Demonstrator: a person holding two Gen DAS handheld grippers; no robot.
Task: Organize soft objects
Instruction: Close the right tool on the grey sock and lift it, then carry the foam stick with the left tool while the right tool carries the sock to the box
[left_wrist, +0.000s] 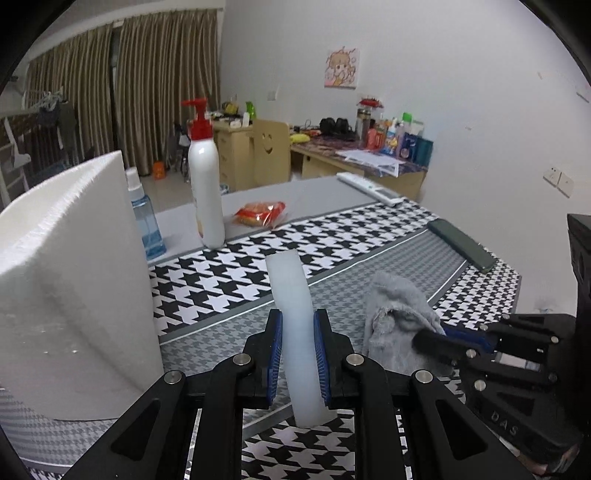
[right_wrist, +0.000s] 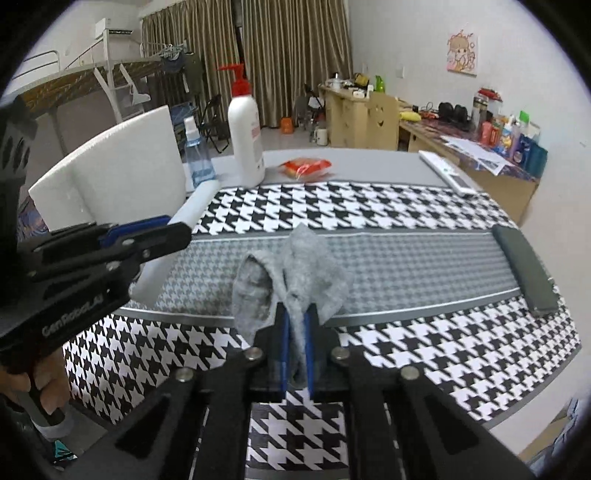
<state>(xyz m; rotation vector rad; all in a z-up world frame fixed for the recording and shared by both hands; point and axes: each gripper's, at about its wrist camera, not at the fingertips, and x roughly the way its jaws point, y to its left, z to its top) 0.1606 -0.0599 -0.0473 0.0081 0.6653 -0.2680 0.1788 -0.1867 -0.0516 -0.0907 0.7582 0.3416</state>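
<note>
Grey fleece cloth (right_wrist: 291, 273) hangs pinched in the right gripper (right_wrist: 295, 347) above the houndstooth mat (right_wrist: 406, 258), while the left gripper (left_wrist: 298, 354) clamps a white foam strip (left_wrist: 291, 295), both apparently lifted for sorting.

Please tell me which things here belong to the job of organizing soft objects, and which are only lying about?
Belong to the job: white foam strip held in the left gripper; grey cloth held in the right gripper; probably the big white foam block.

Lying about: lotion bottle, spray bottle, snack packet, remote, dark case.
</note>
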